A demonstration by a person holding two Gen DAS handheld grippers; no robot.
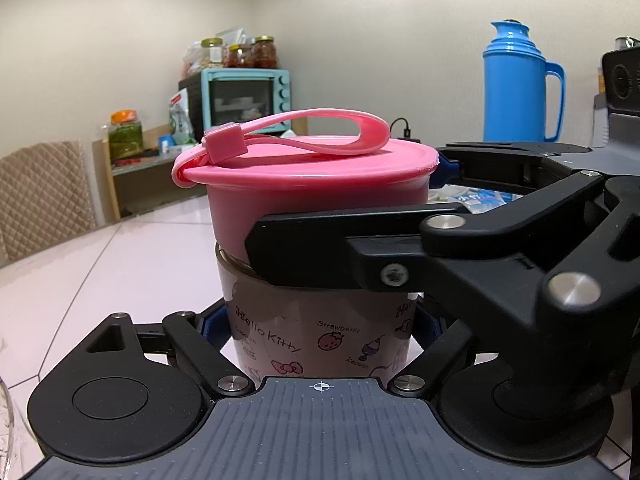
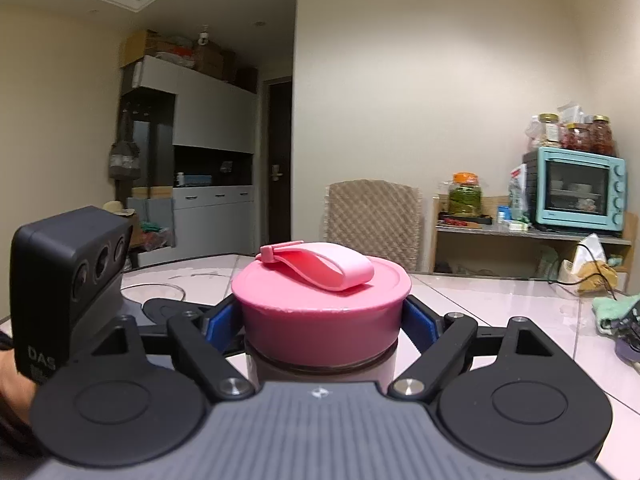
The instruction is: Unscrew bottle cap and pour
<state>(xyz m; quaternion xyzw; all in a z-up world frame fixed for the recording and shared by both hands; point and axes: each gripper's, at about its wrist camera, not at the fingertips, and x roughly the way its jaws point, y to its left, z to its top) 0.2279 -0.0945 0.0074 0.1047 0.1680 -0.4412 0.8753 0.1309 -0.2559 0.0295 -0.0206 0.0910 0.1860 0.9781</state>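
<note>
A clear Hello Kitty bottle (image 1: 320, 332) with a wide pink cap (image 1: 316, 196) and a pink strap loop stands on the white table. My left gripper (image 1: 320, 328) is shut on the bottle's body, below the cap. My right gripper (image 2: 322, 320) is shut on the pink cap (image 2: 320, 312), its blue pads (image 2: 420, 322) pressing both sides. In the left wrist view the right gripper's black finger (image 1: 360, 248) crosses in front of the cap's lower edge. The bottle stands upright.
A clear glass bowl (image 2: 154, 290) sits on the table (image 2: 500, 300) behind the left gripper's camera block (image 2: 68, 272). A blue thermos (image 1: 520, 84) stands at the back right. A green cloth (image 2: 616, 312) lies at the right. A chair (image 2: 374, 220) and shelf with oven (image 2: 580, 192) stand beyond.
</note>
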